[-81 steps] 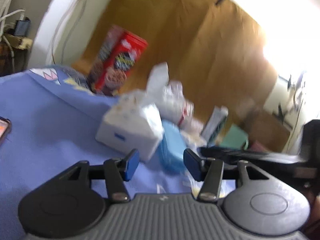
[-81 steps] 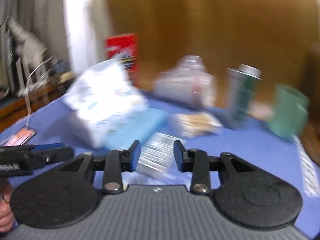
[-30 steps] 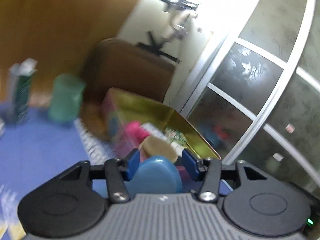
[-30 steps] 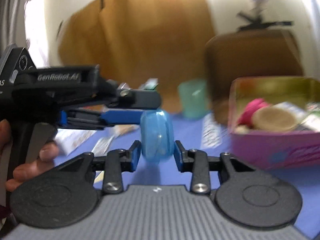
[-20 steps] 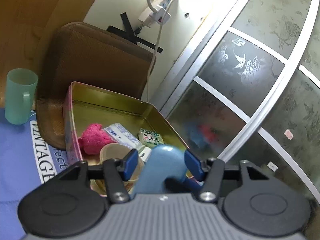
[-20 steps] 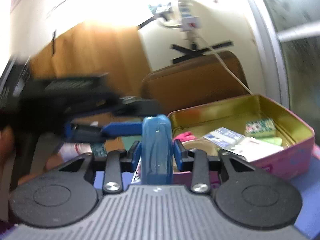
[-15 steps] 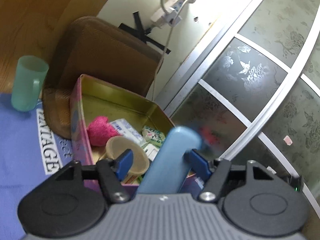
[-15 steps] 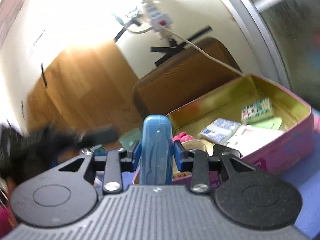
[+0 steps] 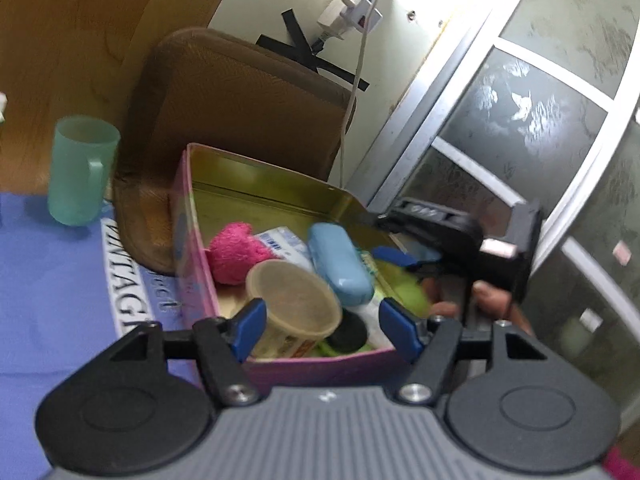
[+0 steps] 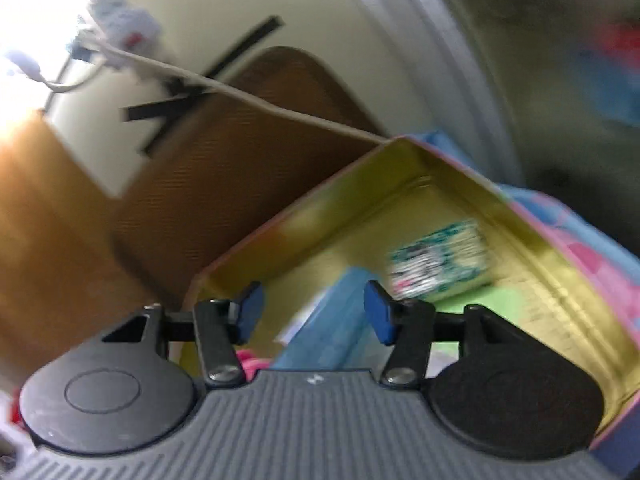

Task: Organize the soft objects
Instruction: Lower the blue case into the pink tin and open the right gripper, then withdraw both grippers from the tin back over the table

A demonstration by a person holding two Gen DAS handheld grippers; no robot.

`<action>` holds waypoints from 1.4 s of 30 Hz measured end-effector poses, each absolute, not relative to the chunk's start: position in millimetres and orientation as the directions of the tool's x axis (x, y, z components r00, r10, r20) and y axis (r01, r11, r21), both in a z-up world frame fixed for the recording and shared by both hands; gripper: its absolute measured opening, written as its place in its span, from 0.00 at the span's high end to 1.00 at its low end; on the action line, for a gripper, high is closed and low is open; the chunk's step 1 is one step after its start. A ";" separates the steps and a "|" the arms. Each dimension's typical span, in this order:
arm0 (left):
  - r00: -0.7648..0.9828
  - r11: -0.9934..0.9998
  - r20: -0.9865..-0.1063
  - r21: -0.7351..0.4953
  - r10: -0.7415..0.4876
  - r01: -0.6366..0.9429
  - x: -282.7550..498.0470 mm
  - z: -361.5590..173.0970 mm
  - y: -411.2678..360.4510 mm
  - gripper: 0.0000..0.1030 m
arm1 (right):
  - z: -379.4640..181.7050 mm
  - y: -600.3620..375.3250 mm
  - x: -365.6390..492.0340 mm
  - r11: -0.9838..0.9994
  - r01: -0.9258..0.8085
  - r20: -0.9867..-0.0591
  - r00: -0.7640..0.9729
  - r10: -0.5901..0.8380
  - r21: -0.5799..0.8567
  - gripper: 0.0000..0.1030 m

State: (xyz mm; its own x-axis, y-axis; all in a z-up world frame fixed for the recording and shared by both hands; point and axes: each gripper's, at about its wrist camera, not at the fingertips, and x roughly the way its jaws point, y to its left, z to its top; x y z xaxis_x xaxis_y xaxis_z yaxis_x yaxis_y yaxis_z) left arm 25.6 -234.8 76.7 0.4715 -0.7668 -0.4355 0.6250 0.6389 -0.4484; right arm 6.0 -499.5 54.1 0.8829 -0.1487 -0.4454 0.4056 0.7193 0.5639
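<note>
Pink tin [image 9: 188,240] on blue cloth [image 9: 52,280], frosted glass door [image 9: 540,120] beside.

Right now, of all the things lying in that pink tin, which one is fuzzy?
The bright pink fluffy ball in the pink tin. The blue pouch and beige tub beside it look smooth.

White letters on the blue cloth [image 9: 48,292] read "VINTAG", cut off by the left tongs [image 9: 322,328]; they lie left of the fingers. Small writing under it is too blurry. Nothing else can be read.
</note>
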 end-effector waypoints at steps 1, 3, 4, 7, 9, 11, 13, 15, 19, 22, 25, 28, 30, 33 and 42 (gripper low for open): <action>0.484 0.652 -0.443 -0.423 -0.755 0.630 22.8 77.2 -233.3 0.38 | 54.4 -499.2 -1.3 0.721 0.402 -0.426 0.890 -0.162 0.564 0.43; 0.502 0.671 -0.457 -0.378 -0.734 0.638 16.6 77.1 -230.7 0.38 | 55.9 -492.4 -21.5 0.729 0.386 -0.383 0.905 -0.182 0.565 0.43; 0.508 0.678 -0.463 -0.362 -0.726 0.639 13.6 76.6 -229.4 0.38 | 56.4 -485.9 -31.6 0.743 0.370 -0.361 0.914 -0.183 0.558 0.43; 0.540 0.712 -0.486 -0.299 -0.687 0.635 3.1 75.0 -226.3 0.38 | 57.6 -456.2 -65.3 0.798 0.335 -0.297 0.933 -0.205 0.501 0.43; 0.562 0.739 -0.511 -0.254 -0.651 0.624 -4.2 72.4 -223.6 0.38 | 58.3 -431.1 -87.4 0.819 0.332 -0.262 0.937 -0.231 0.467 0.43; 0.577 0.760 -0.533 -0.222 -0.619 0.611 -11.1 68.9 -218.7 0.38 | 56.1 -405.6 -108.1 0.840 0.328 -0.231 0.941 -0.248 0.432 0.43; 0.589 0.778 -0.550 -0.198 -0.592 0.596 -17.6 64.8 -211.6 0.38 | 53.9 -376.5 -123.1 0.861 0.328 -0.207 0.942 -0.265 0.389 0.43; 0.605 0.799 -0.566 -0.174 -0.560 0.576 -22.1 61.5 -203.8 0.38 | 50.4 -347.7 -128.0 0.873 0.326 -0.197 0.942 -0.270 0.363 0.43; 0.633 0.832 -0.584 -0.147 -0.509 0.534 -30.3 55.7 -185.0 0.37 | 42.0 -316.3 -133.7 0.870 0.314 -0.229 0.943 -0.241 0.379 0.43; 0.654 0.851 -0.585 -0.131 -0.480 0.508 -35.7 53.2 -172.0 0.34 | 40.3 -301.4 -135.1 0.883 0.308 -0.249 0.941 -0.229 0.354 0.43; 0.676 0.865 -0.581 -0.104 -0.453 0.491 -39.9 53.1 -162.4 0.29 | 44.8 -292.0 -134.1 0.890 0.299 -0.256 0.942 -0.217 0.344 0.43; 0.694 0.876 -0.575 -0.087 -0.432 0.474 -42.2 52.7 -154.5 0.28 | 49.0 -286.1 -137.5 0.897 0.286 -0.248 0.946 -0.208 0.336 0.43; 0.697 0.879 -0.573 -0.091 -0.431 0.469 -43.5 52.1 -149.3 0.28 | 51.2 -283.0 -140.0 0.899 0.278 -0.241 0.949 -0.203 0.338 0.43; 0.702 0.880 -0.568 -0.086 -0.429 0.468 -44.9 50.7 -143.5 0.27 | 51.3 -281.5 -144.2 0.901 0.272 -0.235 0.951 -0.199 0.337 0.43; 0.702 0.871 -0.561 -0.074 -0.439 0.486 -53.9 44.2 -136.6 0.25 | 49.0 -280.4 -144.4 0.901 0.264 -0.260 0.949 -0.178 0.345 0.43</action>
State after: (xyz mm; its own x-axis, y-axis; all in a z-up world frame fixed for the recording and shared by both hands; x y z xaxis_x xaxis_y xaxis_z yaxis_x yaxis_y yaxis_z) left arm -53.9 -136.6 44.2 0.7016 -0.4394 -0.5609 0.4860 0.8708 -0.0744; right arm -144.4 -280.4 49.0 0.9489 -0.1784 -0.2602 0.2640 0.9005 0.3454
